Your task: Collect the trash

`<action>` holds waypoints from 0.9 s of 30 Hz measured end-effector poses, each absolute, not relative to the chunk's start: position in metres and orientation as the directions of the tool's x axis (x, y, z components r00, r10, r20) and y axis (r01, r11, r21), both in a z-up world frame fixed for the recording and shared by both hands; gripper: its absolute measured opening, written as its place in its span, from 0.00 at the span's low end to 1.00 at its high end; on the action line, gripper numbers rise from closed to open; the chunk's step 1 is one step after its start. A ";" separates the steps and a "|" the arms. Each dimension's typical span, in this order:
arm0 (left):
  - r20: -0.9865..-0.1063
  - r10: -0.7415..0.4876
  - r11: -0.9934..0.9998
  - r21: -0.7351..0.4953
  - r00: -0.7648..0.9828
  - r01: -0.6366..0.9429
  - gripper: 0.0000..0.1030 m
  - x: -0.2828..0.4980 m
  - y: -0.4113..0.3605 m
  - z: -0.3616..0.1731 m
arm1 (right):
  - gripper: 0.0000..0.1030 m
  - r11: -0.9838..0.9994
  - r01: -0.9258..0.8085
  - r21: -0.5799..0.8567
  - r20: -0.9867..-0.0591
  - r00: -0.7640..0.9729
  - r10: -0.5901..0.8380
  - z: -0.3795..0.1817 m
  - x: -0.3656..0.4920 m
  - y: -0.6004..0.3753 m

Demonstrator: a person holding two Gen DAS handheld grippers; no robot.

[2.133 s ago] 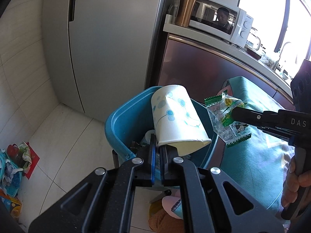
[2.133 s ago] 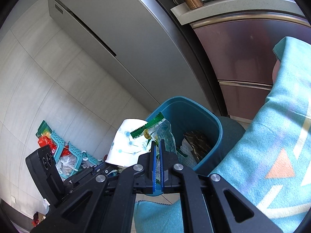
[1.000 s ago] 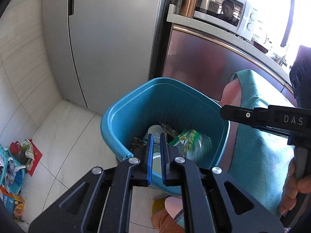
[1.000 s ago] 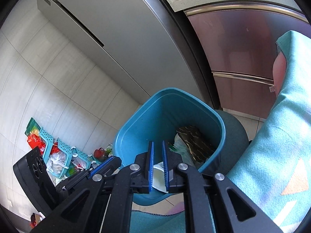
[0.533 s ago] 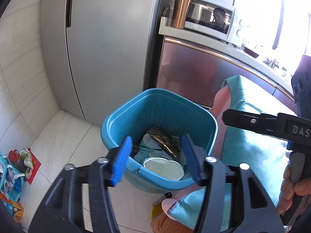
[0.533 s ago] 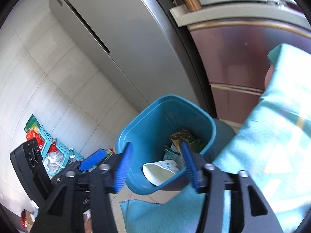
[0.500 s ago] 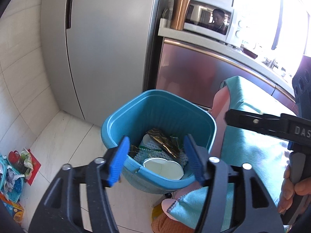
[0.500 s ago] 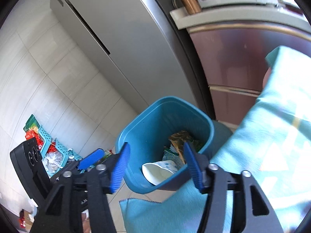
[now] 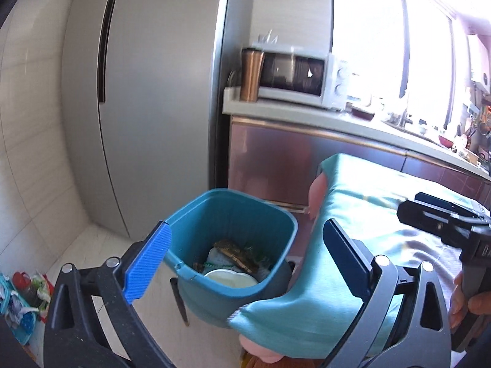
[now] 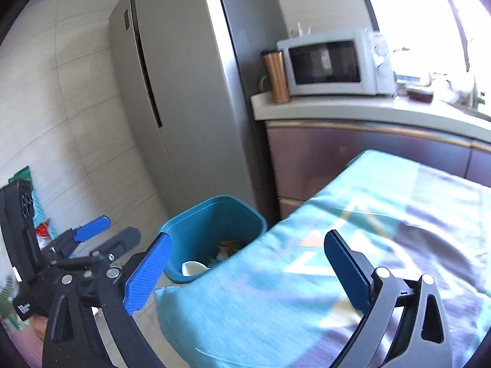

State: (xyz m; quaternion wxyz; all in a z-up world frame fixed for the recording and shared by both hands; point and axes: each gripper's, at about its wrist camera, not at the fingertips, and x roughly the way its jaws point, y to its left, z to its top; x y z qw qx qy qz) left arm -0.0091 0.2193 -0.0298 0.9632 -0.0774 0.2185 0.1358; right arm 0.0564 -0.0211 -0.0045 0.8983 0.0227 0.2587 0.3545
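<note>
A big grey fridge (image 9: 153, 107) stands behind the blue bin (image 9: 233, 245). In the bin lie a white paper cup (image 9: 230, 277) and wrappers (image 9: 236, 253). The left gripper (image 9: 245, 263) and right gripper (image 10: 245, 266) are both wide open, holding nothing.

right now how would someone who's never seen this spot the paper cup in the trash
Find the tall grey fridge; on the floor before it stands a teal bin. The paper cup lies at the bin's near edge, its round white mouth showing beside dark crumpled wrappers.
</note>
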 end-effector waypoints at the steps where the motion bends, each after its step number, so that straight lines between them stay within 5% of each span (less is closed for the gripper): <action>1: -0.430 0.228 0.953 -0.084 0.874 -0.290 0.95 -0.011 0.214 -0.027 | 0.93 0.764 -0.609 0.211 -0.438 0.640 0.631 -0.004 0.052 -0.028; 16: -0.296 0.202 0.970 -0.074 0.934 -0.233 0.95 -0.039 0.148 0.003 | 0.93 0.904 -0.416 0.099 -0.242 0.871 0.427 0.010 -0.010 -0.107; 27: -0.252 0.176 0.981 -0.037 0.952 -0.191 0.95 -0.048 0.117 0.009 | 0.93 0.947 -0.317 0.057 -0.192 0.927 0.322 0.011 -0.041 -0.134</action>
